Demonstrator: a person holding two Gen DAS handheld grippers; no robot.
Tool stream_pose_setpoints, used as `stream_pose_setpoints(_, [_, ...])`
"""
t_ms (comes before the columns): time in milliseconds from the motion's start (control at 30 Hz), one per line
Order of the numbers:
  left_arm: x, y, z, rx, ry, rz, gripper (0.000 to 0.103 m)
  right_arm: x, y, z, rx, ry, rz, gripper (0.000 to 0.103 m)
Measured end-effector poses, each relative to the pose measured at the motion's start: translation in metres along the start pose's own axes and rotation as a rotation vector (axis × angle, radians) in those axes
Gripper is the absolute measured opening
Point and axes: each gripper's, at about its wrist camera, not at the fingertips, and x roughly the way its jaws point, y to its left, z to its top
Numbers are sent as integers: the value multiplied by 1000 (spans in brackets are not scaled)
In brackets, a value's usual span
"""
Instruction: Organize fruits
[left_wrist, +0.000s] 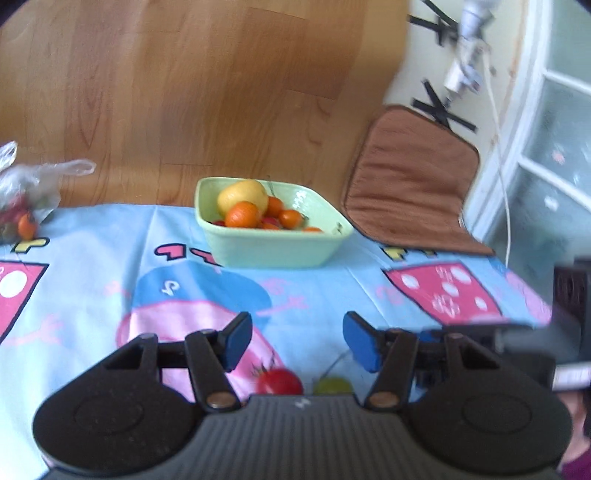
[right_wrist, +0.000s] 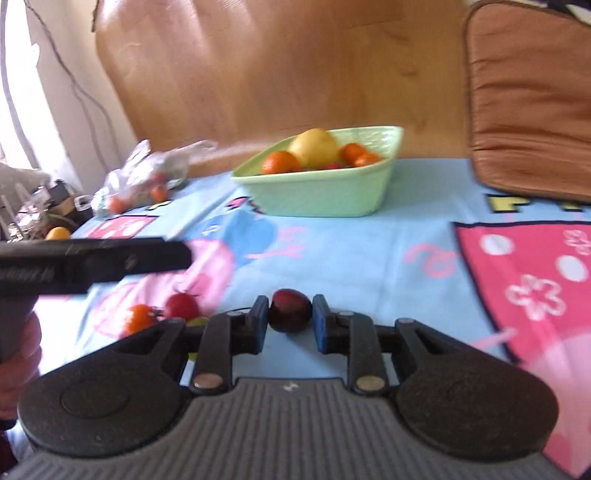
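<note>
Left gripper (left_wrist: 297, 341): jaws apart, nothing between the pads, angled downward. Right gripper (right_wrist: 290, 319): jaws closed, pads pressing a dark red fruit (right_wrist: 289, 311), angled downward.

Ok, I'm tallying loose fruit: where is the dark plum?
In the right wrist view, the dark plum sits low at centre on the blue tablecloth, gripped by the right tool, right of the red tomato.

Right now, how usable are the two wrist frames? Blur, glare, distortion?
Left wrist: motion-smeared throughout, softest at the right edge; the green bowl stays readable; fisheye bends the table edge. Right wrist: window glare washes out the upper left; the other gripper's arm crossing the left side is streaked; the dark plum in the right claw stays fairly sharp.
</note>
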Motion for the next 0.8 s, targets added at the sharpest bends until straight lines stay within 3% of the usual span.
stream_pose_setpoints(133, [1, -39, -21, 183, 20, 17, 55, -25, -14, -14, 10, -28, -46, 28])
stream_pose_setpoints(233, [8, -57, -30, 253, 33, 45, 55, -38, -16, -25, -17, -50, -85, 28])
stream_pose_setpoints(333, [16, -59, -33, 242, 54, 68, 54, -41, -13, -34, -48, -58, -91, 28])
stream_pose_setpoints(400, [19, -58, -34, 226, 64, 57, 48, -44, -9, -40, -84, -58, -104, 28])
stream_pose_setpoints(467, [22, -58, -36, 221, 83, 33, 31, -47, -7, -44, -110, -61, -112, 28])
stream_pose_setpoints(500, [23, -59, -37, 220, 93, 25, 29, -48, -5, -46, -119, -64, -116, 28])
stream_pose_setpoints(600, [22, -64, -43, 222, 85, 35, 29, -49, -6, -47, -116, -69, -115, 28])
stream_pose_setpoints(800, [4, -56, -51, 102, 77, 0, 29, -55, 2, -52, -132, -67, -90, 27])
